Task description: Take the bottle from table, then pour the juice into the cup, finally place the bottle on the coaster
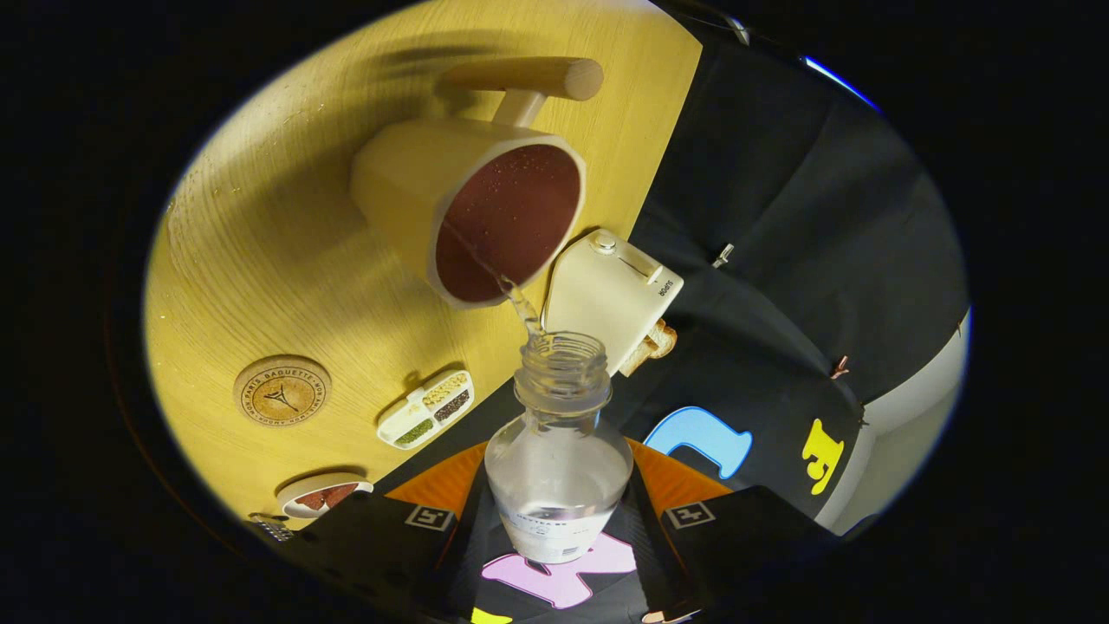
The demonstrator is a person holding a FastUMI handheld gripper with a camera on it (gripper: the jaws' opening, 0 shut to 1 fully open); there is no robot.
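- Gripper [559, 520] clamped on bottle [559, 459], a finger pressing each side of its body.
- Bottle tilted, open mouth toward 12 o'clock, thin clear stream running into cup [485, 208].
- Cup just beyond bottle mouth, inside dark red.
- Coaster [282, 391] on table [260, 260], at 9 o'clock from bottle, well apart.
- White toaster [611, 295] at 1 o'clock, beside cup.
- Divided tray [425, 408] between coaster and bottle.

The light wooden table [260, 251] carries a cup [468, 217], a coaster [282, 391], a toaster [611, 295], a divided dish [425, 409] and a small bowl [322, 495].
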